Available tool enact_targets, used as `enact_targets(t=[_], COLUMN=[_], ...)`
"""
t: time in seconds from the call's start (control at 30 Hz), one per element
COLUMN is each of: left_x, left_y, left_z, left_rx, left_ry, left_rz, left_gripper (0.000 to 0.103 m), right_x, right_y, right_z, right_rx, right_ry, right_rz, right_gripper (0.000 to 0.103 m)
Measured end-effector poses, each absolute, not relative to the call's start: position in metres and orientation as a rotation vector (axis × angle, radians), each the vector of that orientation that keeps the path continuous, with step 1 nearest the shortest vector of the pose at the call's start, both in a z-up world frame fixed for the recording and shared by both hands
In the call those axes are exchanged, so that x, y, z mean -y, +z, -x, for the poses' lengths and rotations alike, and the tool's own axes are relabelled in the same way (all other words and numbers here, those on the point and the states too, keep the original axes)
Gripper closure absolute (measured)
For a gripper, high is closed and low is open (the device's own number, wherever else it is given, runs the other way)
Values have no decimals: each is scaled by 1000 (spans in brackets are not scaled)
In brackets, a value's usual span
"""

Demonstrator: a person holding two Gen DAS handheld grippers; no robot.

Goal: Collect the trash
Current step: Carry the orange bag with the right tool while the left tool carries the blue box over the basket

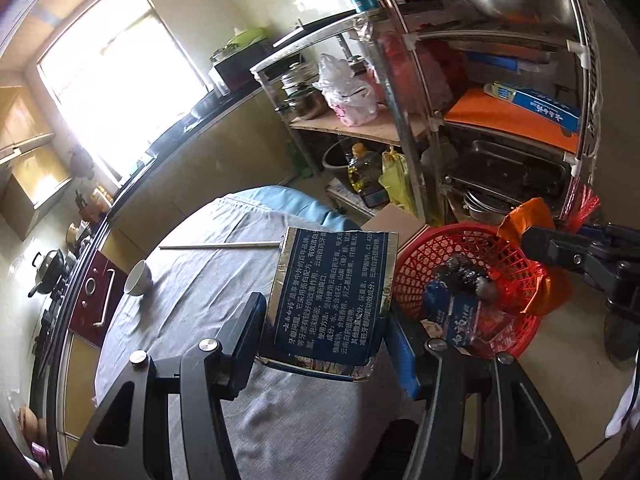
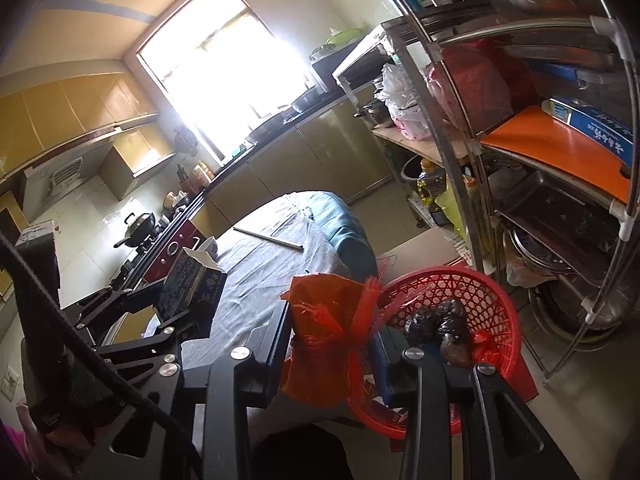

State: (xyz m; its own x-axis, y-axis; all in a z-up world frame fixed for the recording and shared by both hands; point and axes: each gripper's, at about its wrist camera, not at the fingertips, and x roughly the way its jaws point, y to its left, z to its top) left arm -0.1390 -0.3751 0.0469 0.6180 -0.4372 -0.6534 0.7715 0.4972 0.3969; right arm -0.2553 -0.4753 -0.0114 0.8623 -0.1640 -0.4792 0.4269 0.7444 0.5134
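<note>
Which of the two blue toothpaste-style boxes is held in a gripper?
The dark blue box with white print, clamped in the left gripper above the table. The other blue box lies on the rack's orange shelf.

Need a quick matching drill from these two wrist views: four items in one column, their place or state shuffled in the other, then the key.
Items
1. blue printed box
2. orange packet with red netting
3. white bowl
4. red basket

Places or states
A. lies tipped on its side on the grey cloth
B. held between the fingers of the right gripper
C. already holds dark lumps of trash
D. held between the fingers of the left gripper

Pairs: 1-D, 2-B, 3-A, 4-C
</note>
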Motion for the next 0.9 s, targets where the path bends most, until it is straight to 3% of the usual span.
enact_targets(t=[0.9], left_x=[424], left_y=[16], left_z=[161], left_rx=[-537], left_ry=[-853], left_rz=[-824], left_gripper=[44], right_x=[518], right_y=[-38], right_z=[286], right_rx=[-421], right_ry=[-407], right_rz=[-768], right_gripper=[64])
